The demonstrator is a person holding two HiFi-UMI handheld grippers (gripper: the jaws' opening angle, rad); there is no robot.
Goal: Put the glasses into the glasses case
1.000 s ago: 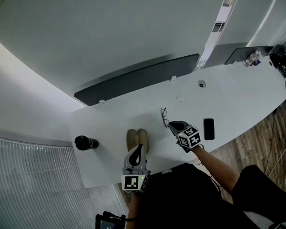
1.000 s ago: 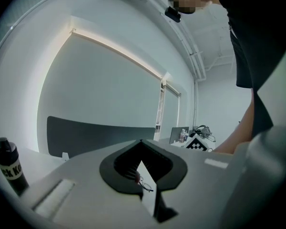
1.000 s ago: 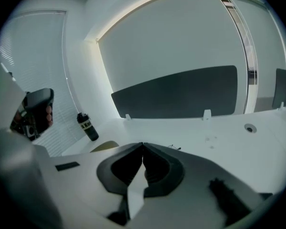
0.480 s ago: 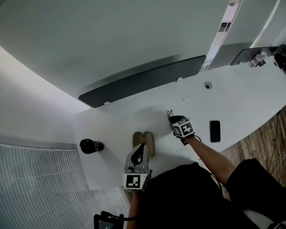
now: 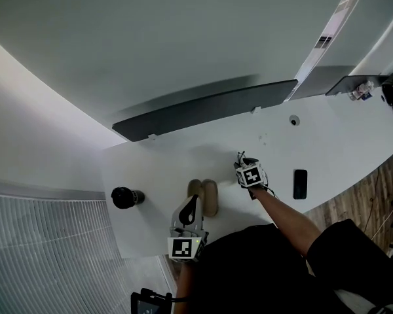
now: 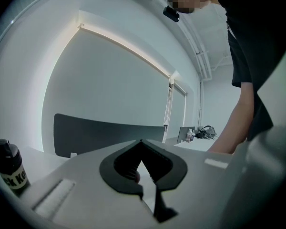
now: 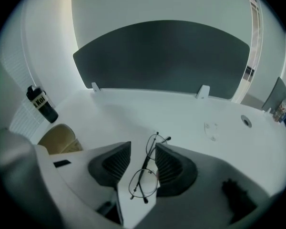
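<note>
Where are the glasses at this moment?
In the right gripper view, the glasses lie on the white table between the right gripper's opening jaws, right of the tan case.

I am holding the left gripper low and close in front of me, pointing nearly level. Its jaws are meeting tip to tip and gripping nothing. I am reaching out with my bare right forearm and tilting the right gripper steeply downward. Its jaws are opening, standing either side of the glasses without pressing on them.
</note>
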